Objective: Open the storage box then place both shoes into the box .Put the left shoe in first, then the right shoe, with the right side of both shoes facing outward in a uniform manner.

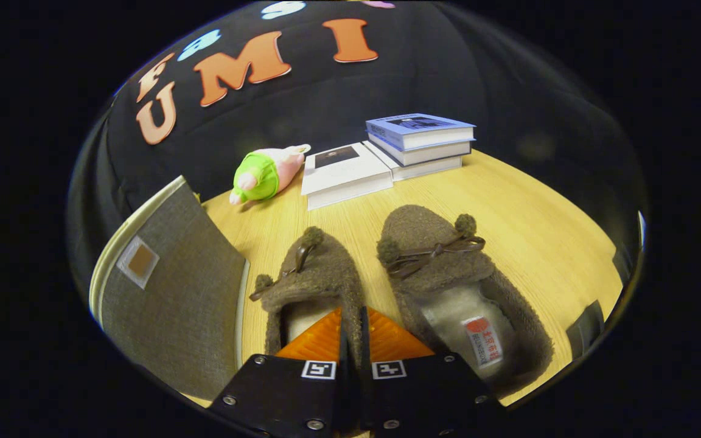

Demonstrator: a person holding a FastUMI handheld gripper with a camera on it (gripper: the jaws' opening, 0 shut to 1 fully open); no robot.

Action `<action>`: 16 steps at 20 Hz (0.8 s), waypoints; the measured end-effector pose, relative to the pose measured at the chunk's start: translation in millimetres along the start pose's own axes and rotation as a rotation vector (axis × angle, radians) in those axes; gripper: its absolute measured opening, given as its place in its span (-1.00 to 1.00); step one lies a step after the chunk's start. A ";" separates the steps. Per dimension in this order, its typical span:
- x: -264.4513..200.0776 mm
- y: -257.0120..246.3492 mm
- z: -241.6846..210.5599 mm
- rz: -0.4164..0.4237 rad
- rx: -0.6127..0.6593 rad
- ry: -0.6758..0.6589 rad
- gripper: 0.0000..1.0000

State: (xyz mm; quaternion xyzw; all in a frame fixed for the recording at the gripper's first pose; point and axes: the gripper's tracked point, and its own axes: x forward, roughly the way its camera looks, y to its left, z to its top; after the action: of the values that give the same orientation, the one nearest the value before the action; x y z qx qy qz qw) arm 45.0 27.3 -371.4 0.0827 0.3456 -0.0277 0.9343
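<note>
Two brown fleece slippers with bows lie side by side on the wooden table point(539, 231), toes pointing away from me. The left shoe point(311, 274) is directly ahead, and my gripper point(353, 331) is shut on its right side wall near the heel. One finger sits inside the shoe over the insole, the other outside in the gap between the shoes. The right shoe point(448, 286) lies just right of the fingers, untouched, its insole label showing. The grey fabric storage box point(174, 292) stands to the left of the left shoe, a large grey panel with a small tab facing me; its inside is hidden.
Beyond the shoes lie a white book point(341, 173) and a stack of three books point(420, 137). A pink and green plush toy point(262, 173) lies left of them, near the black cloth wall. A dark object point(585, 328) sits at the table's right edge.
</note>
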 end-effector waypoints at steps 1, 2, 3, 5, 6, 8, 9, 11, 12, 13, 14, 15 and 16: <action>-1.8 -0.3 0.1 0.003 0.008 0.003 -0.89; -3.1 1.0 2.6 0.001 0.006 -0.005 -0.90; -4.4 2.4 7.2 0.001 -0.002 -0.017 -0.90; -10.6 9.2 17.4 0.007 -0.008 -0.041 -0.90; -18.0 13.1 21.8 0.016 -0.002 -0.047 -0.90; -30.8 20.4 36.1 0.031 0.011 -0.075 -0.90; -36.4 22.9 44.0 0.034 0.012 -0.092 -0.90; -47.4 29.8 59.8 0.040 0.011 -0.123 -0.90; -54.3 34.8 68.3 0.047 0.020 -0.140 -0.90; -61.0 40.2 75.8 0.056 0.022 -0.154 -0.90; -68.3 45.6 84.0 0.062 0.022 -0.170 -0.90; -74.7 50.9 91.3 0.065 0.019 -0.185 -0.90; -82.4 55.3 98.2 0.065 0.016 -0.205 -0.90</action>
State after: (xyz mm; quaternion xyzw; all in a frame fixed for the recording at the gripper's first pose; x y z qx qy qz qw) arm 51.4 64.2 -236.9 0.0981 0.2451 -0.0083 0.9645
